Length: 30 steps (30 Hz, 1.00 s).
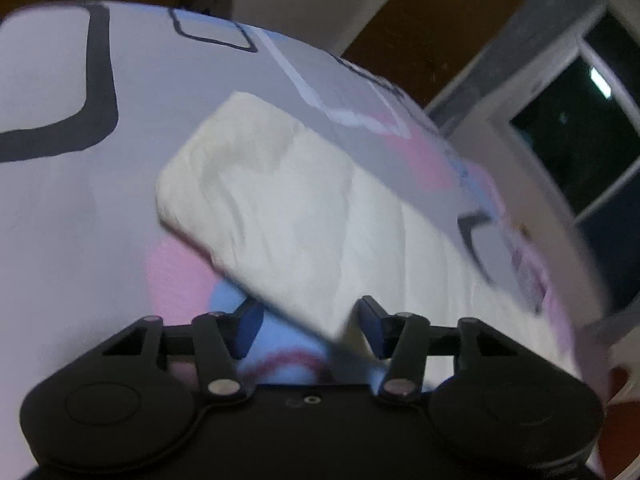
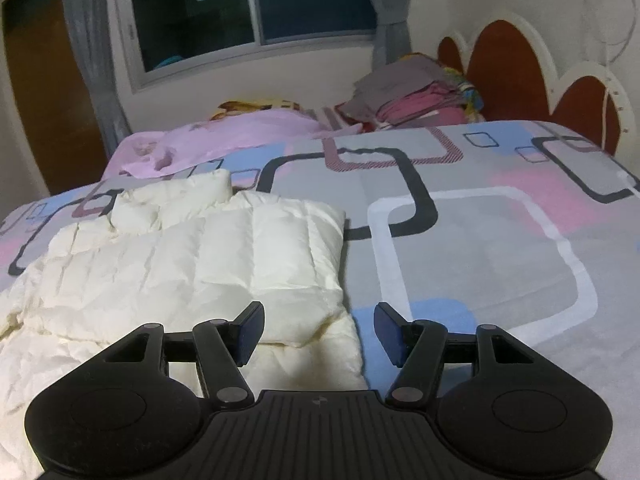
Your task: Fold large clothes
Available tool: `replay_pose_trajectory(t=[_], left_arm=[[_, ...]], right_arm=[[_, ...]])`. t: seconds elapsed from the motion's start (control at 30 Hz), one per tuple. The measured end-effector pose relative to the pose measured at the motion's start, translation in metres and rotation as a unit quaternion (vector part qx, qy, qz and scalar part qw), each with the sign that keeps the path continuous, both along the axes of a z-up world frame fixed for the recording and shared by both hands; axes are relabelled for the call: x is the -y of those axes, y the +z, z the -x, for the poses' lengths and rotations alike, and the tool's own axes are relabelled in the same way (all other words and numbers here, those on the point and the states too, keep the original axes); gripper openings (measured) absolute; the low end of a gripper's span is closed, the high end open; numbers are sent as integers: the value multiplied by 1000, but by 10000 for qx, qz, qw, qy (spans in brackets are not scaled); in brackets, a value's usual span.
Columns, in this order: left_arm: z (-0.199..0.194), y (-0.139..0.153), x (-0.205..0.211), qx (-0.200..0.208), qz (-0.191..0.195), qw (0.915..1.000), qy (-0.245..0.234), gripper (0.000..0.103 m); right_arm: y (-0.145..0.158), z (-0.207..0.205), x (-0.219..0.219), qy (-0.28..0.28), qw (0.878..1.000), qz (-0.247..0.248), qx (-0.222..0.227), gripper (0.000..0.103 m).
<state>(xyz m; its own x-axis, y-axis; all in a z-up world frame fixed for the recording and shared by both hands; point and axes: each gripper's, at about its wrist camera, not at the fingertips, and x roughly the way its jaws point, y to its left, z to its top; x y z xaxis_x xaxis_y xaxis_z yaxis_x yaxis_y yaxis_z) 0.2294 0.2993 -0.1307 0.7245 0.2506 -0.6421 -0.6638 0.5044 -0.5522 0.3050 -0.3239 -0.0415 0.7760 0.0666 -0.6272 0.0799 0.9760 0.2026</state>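
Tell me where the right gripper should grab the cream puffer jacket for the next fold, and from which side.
Probably the cream puffer jacket at its near right hem corner, below the folded panel's edge. Come in from the bare bedsheet on the right, jaws straddling the edge: the right gripper is open beside that exposed, puffy edge.

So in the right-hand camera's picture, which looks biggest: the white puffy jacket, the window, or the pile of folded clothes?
As they appear there:
1. white puffy jacket, though it lies nearest the camera, which enlarges it
2. window
3. pile of folded clothes, smallest, but far back

The white puffy jacket (image 2: 180,264) runs off the picture's left and bottom edges, and the left view is all blurry
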Motion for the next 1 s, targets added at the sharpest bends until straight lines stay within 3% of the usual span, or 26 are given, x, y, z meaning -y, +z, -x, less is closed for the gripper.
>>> replay_pose_trajectory(t=[0.07,0.17,0.23,0.27,0.4,0.53,0.63,0.77,0.93,1.0], left_arm=[[-2,-2,-16,184,115,9998,33,48],[-8,-4,-29,328,189,9993,35,35],[-12,-4,-34,492,158,9986,-133,11],[-19,-2,-36,531,107,9981,-288,7],[-39,22,-18,772,-348,9929,-832,6],[-76,61,18,1156,-850,9777,-1531,6],[-104,91,64,1453,-1175,9569,-2222,6],[-145,121,152,1596,-1569,9150,-3358,6],[-196,122,269,1502,-1918,8579,-4524,6],[-213,116,309,1399,-1914,8412,-4860,6]], right_arm=[[6,0,-11,-109,9999,9,33,60],[14,1,-25,-215,9997,37,92,60],[18,1,-34,-284,9995,30,102,60],[19,1,-38,-298,9995,42,108,60],[23,4,-46,-366,9992,73,142,60],[26,5,-43,-459,9987,92,179,60],[29,5,-34,-577,9980,44,239,60],[28,3,-16,-698,9972,-62,280,60],[23,1,10,-780,9964,-223,243,60],[20,-1,24,-821,9960,-270,233,60]])
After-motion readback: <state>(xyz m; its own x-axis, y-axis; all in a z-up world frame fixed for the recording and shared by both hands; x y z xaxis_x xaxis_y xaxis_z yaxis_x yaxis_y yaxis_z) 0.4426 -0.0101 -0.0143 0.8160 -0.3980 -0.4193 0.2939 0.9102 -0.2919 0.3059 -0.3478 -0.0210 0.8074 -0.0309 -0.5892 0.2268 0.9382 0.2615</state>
